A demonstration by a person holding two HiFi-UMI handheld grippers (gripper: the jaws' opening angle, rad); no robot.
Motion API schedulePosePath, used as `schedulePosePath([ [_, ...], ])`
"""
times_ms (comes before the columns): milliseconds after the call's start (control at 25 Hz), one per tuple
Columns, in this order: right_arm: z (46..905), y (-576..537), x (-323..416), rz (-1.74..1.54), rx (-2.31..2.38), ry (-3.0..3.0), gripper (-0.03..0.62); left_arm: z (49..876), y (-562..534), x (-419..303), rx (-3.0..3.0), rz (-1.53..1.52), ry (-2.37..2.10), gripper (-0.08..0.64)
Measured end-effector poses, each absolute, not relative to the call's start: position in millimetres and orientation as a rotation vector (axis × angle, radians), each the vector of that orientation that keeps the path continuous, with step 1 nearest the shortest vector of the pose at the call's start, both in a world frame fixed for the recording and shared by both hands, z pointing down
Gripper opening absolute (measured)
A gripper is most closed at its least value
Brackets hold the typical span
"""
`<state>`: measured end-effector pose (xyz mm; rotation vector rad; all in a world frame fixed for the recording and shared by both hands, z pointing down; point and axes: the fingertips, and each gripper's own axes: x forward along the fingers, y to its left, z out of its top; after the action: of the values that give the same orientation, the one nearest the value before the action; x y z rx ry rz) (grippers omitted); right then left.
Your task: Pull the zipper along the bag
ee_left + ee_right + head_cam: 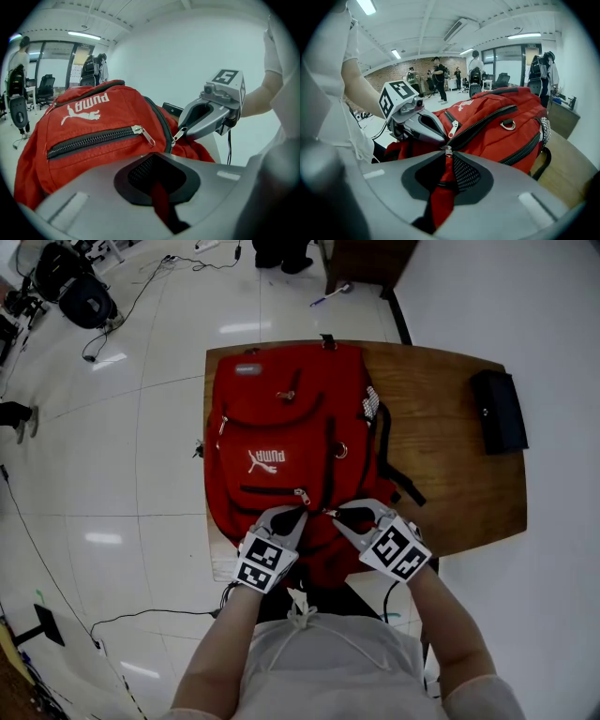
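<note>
A red backpack [281, 442] lies flat on the wooden table [455, 474], its near end towards me. At that end my left gripper [296, 513] is shut on a fold of the red bag fabric [161, 200], just left of the main zipper track [487, 123]. My right gripper [332, 515] has its tips pinched on the small metal zipper pull [448, 151], with red cloth bunched under it. The left gripper view shows that pull [179, 135] caught in the right gripper's tips. The two grippers sit close together, almost touching.
A black pouch [498, 411] rests at the table's right side. The bag's front pocket has its own closed zipper [93, 140] and a black strap [386, 460] trails right. Office chairs [75, 287] and cables lie on the floor; people stand far behind.
</note>
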<state>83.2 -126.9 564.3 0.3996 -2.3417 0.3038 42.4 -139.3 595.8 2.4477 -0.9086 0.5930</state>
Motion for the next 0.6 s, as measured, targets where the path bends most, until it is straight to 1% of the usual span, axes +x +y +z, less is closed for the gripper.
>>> schedulePosePath([
  [280,554.6,-140.7,90.6,0.477,0.462,-2.369,0.052,606.8,-138.9,43.4,2.382,0.666,-0.863,0.002],
  [520,543.0,-159.6,96.0,0.539,0.549,-2.375,0.049,609.2,-139.6,43.8,2.355,0.687,-0.832,0.002],
  [560,539.9,-164.7,97.3,0.546,0.567,-2.378,0.043,609.0,-139.8,43.8,2.358,0.691,-0.836,0.002],
  [600,537.4,-168.6,97.7,0.553,0.576,-2.38,0.006,608.4,-140.0,44.0,2.363,0.694,-0.843,0.002],
])
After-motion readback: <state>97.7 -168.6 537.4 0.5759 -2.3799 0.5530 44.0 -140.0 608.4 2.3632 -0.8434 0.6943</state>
